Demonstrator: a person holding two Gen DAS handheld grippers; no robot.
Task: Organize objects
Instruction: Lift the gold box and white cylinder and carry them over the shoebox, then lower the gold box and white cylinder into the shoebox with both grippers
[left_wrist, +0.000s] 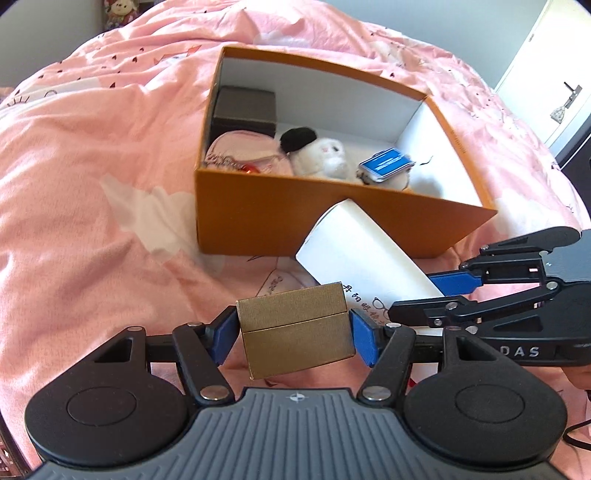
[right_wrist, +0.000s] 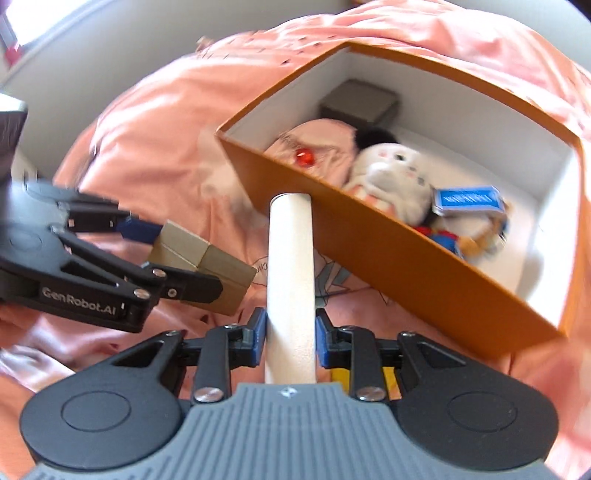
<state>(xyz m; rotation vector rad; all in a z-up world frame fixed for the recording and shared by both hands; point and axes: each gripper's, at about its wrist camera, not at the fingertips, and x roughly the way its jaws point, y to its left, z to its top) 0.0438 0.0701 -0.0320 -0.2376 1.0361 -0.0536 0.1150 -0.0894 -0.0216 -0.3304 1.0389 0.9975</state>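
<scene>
One orange box (left_wrist: 295, 218), two small boxes (left_wrist: 295, 332)

bed: pink duvet (left_wrist: 92, 155) | door (left_wrist: 546, 74): white | light: daylight

A bed covered by a rumpled pink quilt (left_wrist: 110, 155) printed with small dark hearts and pale cartoon shapes carries everything here. Directly on it sits an open orange box (left_wrist: 280, 218) with a white inside, its floor pressing into the soft cover. In the blurred right wrist view the quilt seems to bunch into deeper folds near the lower left edge.
</scene>
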